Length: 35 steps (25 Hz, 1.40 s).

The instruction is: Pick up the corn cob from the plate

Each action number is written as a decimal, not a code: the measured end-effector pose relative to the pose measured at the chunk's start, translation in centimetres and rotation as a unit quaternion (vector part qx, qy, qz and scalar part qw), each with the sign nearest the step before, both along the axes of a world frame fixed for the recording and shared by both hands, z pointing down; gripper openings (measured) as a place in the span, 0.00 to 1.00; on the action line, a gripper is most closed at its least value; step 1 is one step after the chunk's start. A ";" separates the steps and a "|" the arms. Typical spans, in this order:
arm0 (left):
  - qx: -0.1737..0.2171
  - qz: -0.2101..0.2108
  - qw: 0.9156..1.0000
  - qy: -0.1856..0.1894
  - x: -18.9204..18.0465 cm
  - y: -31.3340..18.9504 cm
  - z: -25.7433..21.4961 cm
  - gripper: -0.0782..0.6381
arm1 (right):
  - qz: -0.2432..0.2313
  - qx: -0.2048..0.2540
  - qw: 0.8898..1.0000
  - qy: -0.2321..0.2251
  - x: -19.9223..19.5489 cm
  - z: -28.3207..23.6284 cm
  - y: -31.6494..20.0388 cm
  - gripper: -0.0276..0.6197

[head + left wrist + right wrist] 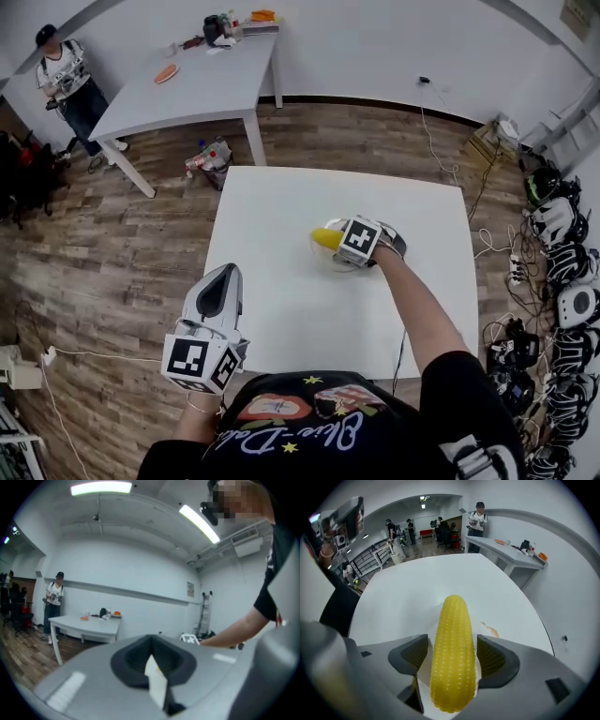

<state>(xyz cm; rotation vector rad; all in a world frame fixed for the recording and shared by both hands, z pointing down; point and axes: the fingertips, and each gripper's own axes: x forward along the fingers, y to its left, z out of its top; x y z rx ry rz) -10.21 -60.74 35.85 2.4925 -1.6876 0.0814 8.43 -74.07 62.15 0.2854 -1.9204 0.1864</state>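
A yellow corn cob [325, 238] lies on a white plate [424, 682] near the middle of the white table [281, 319]; the plate barely stands out from the tabletop. My right gripper [349, 246] points steeply down over it. In the right gripper view the corn cob [453, 639] lies lengthwise between the two dark pads [493, 657], with a narrow gap on each side, so the right gripper [453, 657] is open. My left gripper [218, 286] hovers by the table's near left edge, its jaws together and empty. The left gripper view shows the left gripper [152, 665] aimed level across the room.
A grey table [197, 84] with small items stands at the back left, and a person [64, 80] stands beside it. Cables and stacked gear [558, 281] line the floor at the right. An orange smear [491, 631] marks the white surface beside the corn.
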 end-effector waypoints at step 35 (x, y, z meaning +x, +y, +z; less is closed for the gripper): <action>0.016 0.124 0.992 -0.019 6.7 -1.1 0.6 0.10 | 0.406 0.039 0.665 -0.625 7.4 -23.8 14.0 0.45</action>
